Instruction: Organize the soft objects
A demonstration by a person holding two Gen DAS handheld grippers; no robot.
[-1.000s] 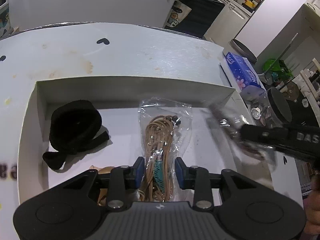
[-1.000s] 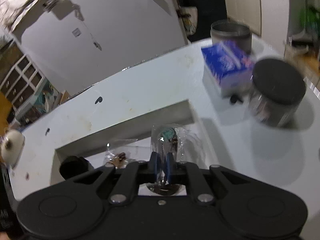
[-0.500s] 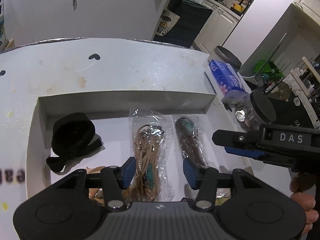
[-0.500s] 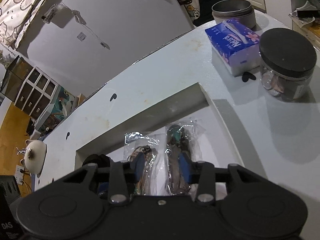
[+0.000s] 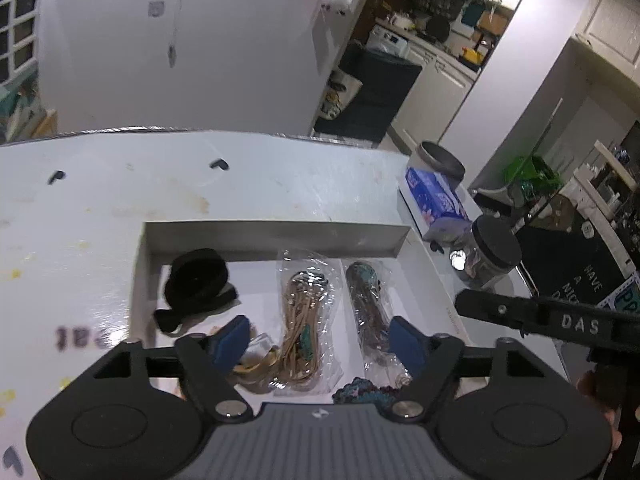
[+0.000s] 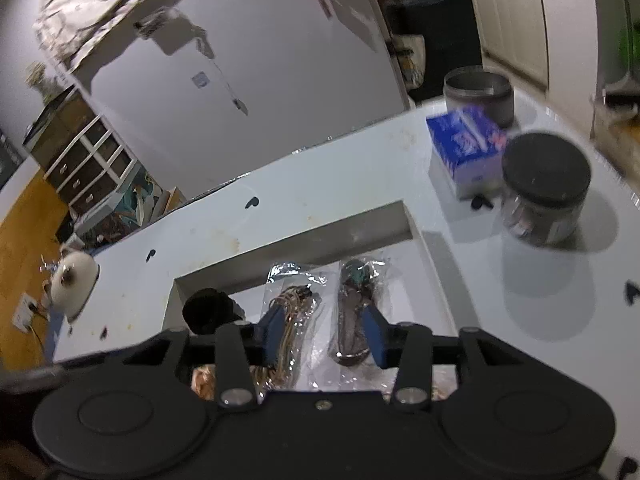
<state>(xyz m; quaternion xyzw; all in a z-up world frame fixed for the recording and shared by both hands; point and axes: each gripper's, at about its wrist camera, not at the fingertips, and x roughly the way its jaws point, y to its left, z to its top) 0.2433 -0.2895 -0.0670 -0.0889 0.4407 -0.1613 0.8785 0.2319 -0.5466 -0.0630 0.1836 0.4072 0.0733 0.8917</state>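
Observation:
A white open box [image 5: 280,236] [image 6: 296,240] lies on the table. Inside it are a black rolled strap [image 5: 196,284] [image 6: 206,312] at the left, a clear bag of tan cord [image 5: 302,320] [image 6: 292,320] in the middle, and a clear bag of dark brown cord [image 5: 366,304] [image 6: 352,312] at the right. My left gripper [image 5: 322,344] is open and empty, raised above the box's near side. My right gripper [image 6: 324,336] is open and empty above the two bags; its black body [image 5: 540,320] shows at the right of the left wrist view.
A blue tissue pack [image 5: 436,200] [image 6: 466,148], a glass jar with a black lid [image 5: 486,256] [image 6: 544,192] and a metal tin [image 5: 442,160] [image 6: 478,92] stand right of the box. More small items lie at the box's near edge [image 5: 364,392]. The table is stained white [image 5: 160,184].
My right gripper let go of the dark cord bag, which now lies in the box beside the tan one. Both grippers opened wide and pulled up and back.

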